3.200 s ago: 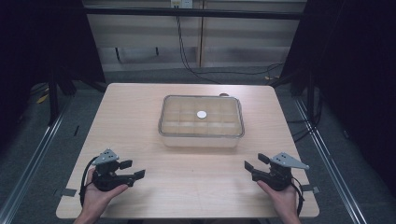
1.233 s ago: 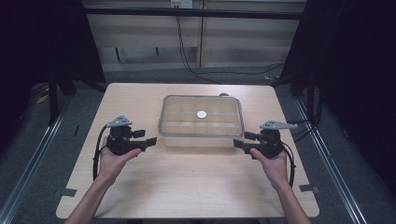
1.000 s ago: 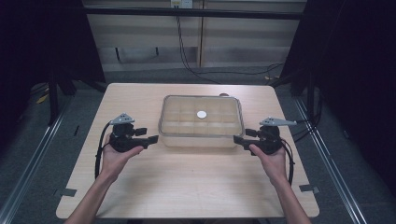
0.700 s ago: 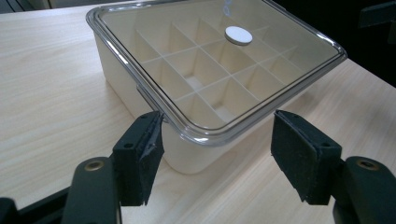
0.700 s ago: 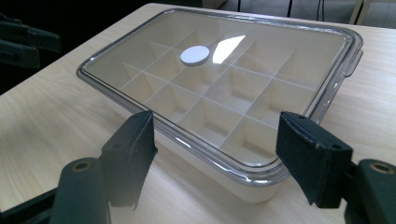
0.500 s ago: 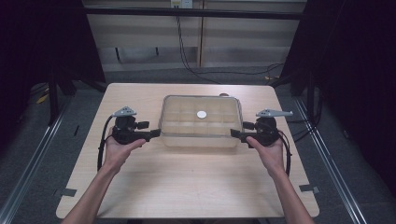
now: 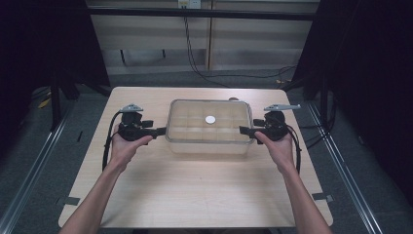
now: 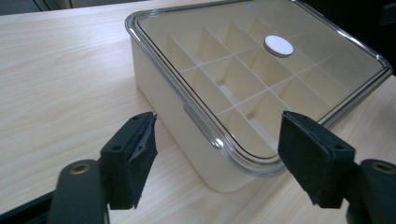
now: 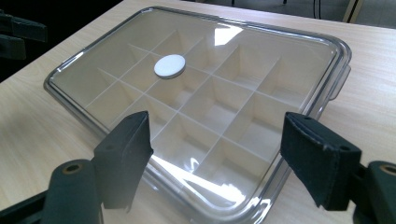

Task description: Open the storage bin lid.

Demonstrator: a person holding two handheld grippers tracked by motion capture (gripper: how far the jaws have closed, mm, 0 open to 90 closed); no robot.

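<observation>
A cream box (image 7: 209, 127) with a clear lid and several compartments stands at the middle of the table, a white disc (image 7: 210, 119) on its lid. My left gripper (image 7: 158, 128) is at the box's left short side and my right gripper (image 7: 249, 127) at its right short side. In the left gripper view the jaws have just been opening; a corner of the box (image 8: 243, 79) lies between the pads (image 8: 135, 158) without touching them. The right gripper's (image 9: 219, 158) jaws have also just been opening, and they stand wide over the lid's edge (image 9: 224, 93), apart from it.
The wooden table (image 7: 195, 190) has bare room in front of the box and on both sides. Cables (image 7: 195, 53) hang behind the far edge. Dark frames and floor rails (image 7: 39, 156) flank the table.
Both hands have moved from the table's near corners forward and inward to the box's short sides. Both pairs of jaws stand wider than before.
</observation>
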